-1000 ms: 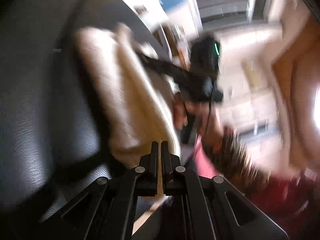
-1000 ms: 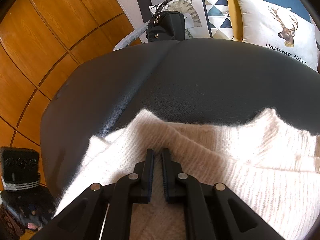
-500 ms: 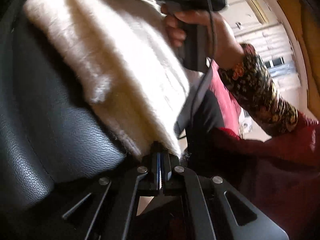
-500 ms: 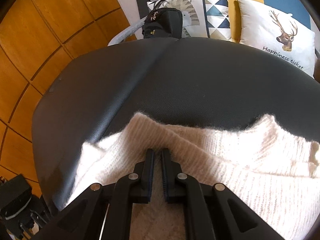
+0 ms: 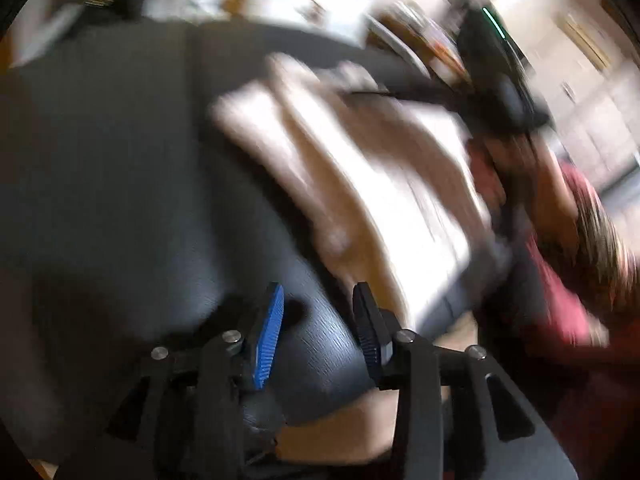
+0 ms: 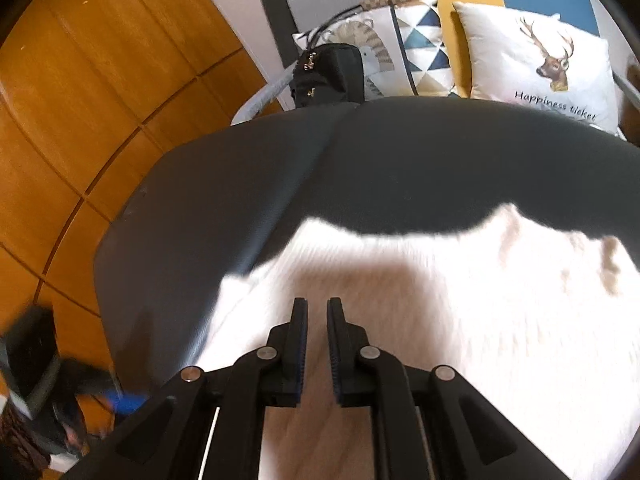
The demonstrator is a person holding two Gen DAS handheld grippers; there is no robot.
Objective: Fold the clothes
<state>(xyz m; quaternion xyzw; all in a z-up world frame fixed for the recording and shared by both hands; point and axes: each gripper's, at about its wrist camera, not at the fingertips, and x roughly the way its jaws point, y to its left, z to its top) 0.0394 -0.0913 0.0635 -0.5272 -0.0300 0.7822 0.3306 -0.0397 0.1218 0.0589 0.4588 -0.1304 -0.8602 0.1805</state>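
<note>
A cream knit sweater [image 6: 460, 320] lies folded on a black leather seat [image 6: 400, 160]. In the right wrist view my right gripper [image 6: 317, 312] sits over its near-left part. The jaws stand a narrow gap apart with knit showing between them, shut on the sweater. The left wrist view is blurred by motion. In it my left gripper [image 5: 318, 312] is open over bare black leather [image 5: 120, 200], just short of the sweater [image 5: 360, 184], with nothing between its fingers. The right gripper's body [image 5: 496, 92], held by a hand, hangs over the sweater's far side.
Two printed cushions [image 6: 540, 60] and a black handbag [image 6: 328, 76] sit behind the seat. Orange wood panelling [image 6: 80, 120] runs along the left, with dark items on the floor [image 6: 36, 380]. A person in a red top [image 5: 568, 300] stands at the seat's right edge.
My left gripper has let go of the sweater's edge, opened and swung back over bare leather. The sweater has settled flatter. The right gripper's gap is about the same.
</note>
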